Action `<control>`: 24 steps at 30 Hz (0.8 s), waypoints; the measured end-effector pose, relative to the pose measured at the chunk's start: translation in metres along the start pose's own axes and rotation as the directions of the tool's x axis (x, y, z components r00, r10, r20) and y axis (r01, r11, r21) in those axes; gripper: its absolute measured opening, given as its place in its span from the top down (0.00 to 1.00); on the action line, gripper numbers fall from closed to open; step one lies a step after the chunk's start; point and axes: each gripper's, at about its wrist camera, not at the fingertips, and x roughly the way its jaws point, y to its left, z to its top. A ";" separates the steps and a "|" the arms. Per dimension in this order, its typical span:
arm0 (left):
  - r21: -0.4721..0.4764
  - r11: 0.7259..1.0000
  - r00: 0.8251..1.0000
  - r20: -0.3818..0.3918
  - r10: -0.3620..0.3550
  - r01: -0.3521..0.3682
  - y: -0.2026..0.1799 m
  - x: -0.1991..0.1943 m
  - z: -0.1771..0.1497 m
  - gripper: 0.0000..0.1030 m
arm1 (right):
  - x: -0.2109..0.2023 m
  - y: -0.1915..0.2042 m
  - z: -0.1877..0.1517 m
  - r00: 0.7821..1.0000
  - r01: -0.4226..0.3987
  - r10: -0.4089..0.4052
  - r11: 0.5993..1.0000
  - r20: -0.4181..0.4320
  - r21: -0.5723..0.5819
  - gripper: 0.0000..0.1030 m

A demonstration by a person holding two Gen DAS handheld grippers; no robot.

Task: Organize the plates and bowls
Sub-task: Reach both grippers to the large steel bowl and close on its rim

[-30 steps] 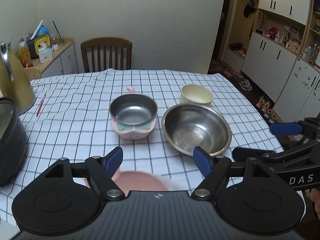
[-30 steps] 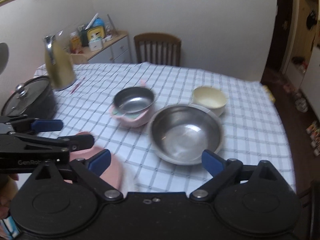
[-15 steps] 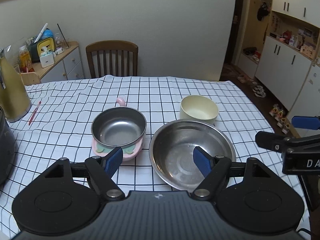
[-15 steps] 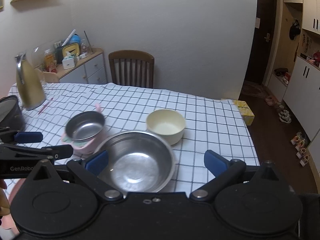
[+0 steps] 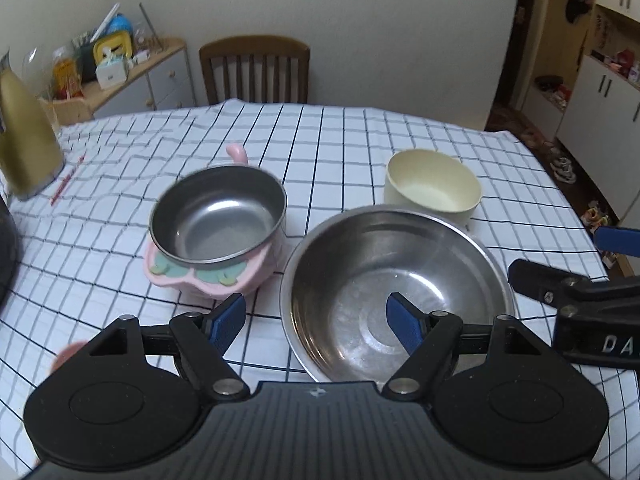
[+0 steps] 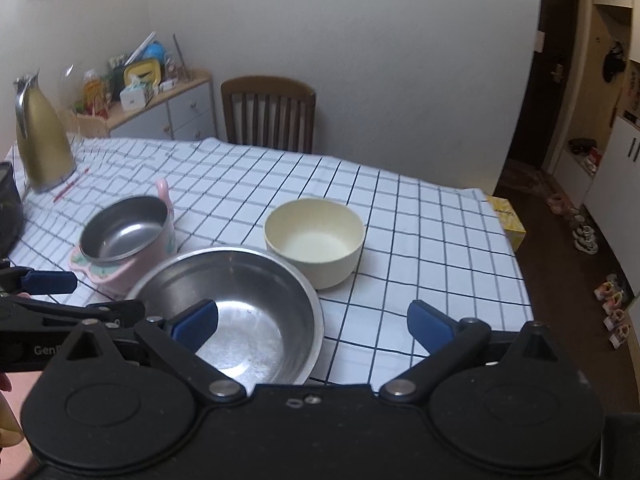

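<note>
Item: left hand-held gripper (image 5: 316,322), jaws spread, nothing between the pads, poised over the near-left rim of the large steel bowl (image 5: 394,292). Item: right hand-held gripper (image 6: 312,322), jaws spread and empty, over the same bowl's near-right rim. Large steel bowl: empty, on the checked bench (image 5: 340,148). Beside it to the left, small steel bowl (image 5: 218,220), empty, seated in a pink holder (image 5: 200,276). Just behind, cream bowl (image 6: 314,242), empty, its near wall close to the large bowl's rim. Far left: gold jug (image 6: 42,142). Risk, judged: thin slick rim may slip from the pads; a nudge could shove the bowl into the cream one.
</note>
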 end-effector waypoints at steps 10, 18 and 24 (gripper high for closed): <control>-0.051 0.998 0.996 -0.083 0.038 -0.042 -0.005 0.036 -0.002 0.26 | 0.048 -0.014 -0.002 0.995 -0.036 0.038 0.999 -0.095 0.015 0.10; -0.124 0.991 0.988 -0.152 0.031 -0.050 0.003 0.053 0.002 0.46 | 0.069 -0.016 -0.002 0.985 -0.071 0.073 0.997 -0.154 0.018 0.28; -0.156 0.986 0.984 -0.177 0.023 -0.051 0.008 0.054 0.002 0.70 | 0.078 -0.015 0.000 0.977 -0.098 0.101 0.995 -0.186 0.024 0.46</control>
